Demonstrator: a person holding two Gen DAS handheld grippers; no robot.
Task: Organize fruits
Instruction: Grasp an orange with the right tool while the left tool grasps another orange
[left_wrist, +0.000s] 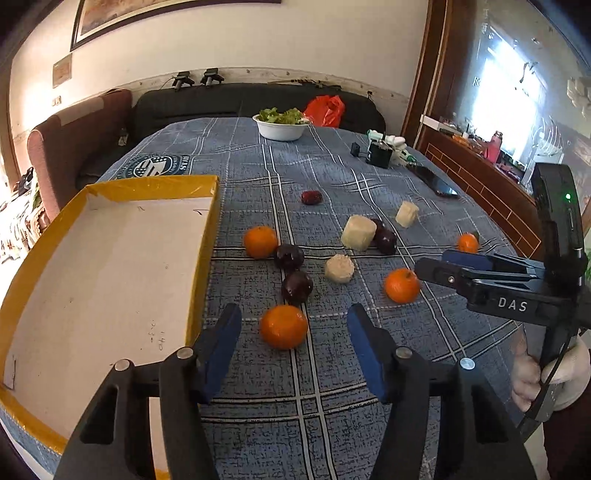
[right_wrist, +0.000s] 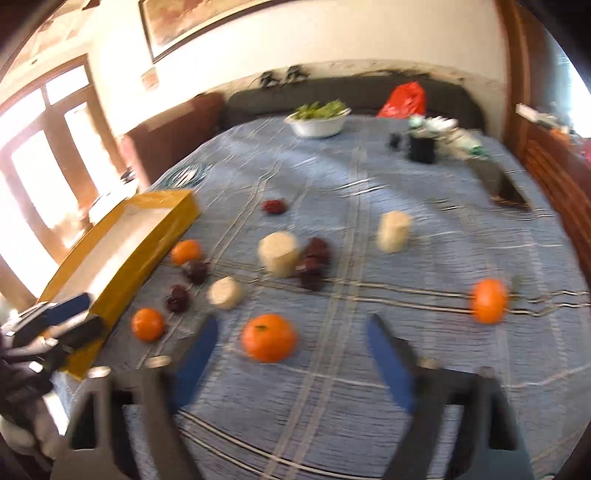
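Observation:
Several oranges, dark plums and pale cut chunks lie scattered on the blue plaid tablecloth. My left gripper (left_wrist: 293, 321) is open, its blue pads either side of the nearest orange (left_wrist: 283, 326), just short of it. A yellow-rimmed box (left_wrist: 110, 273) sits empty at the left. My right gripper (right_wrist: 291, 334) is open with another orange (right_wrist: 269, 337) between its tips; it also shows in the left wrist view (left_wrist: 436, 266) beside that orange (left_wrist: 402, 285). The right wrist view is motion-blurred.
A white bowl of greens (left_wrist: 282, 123), a red bag (left_wrist: 325, 110), a black phone (left_wrist: 436, 181) and small clutter (left_wrist: 380, 149) sit at the far side. A lone orange (right_wrist: 488, 301) lies near the right edge. A sofa stands behind the table.

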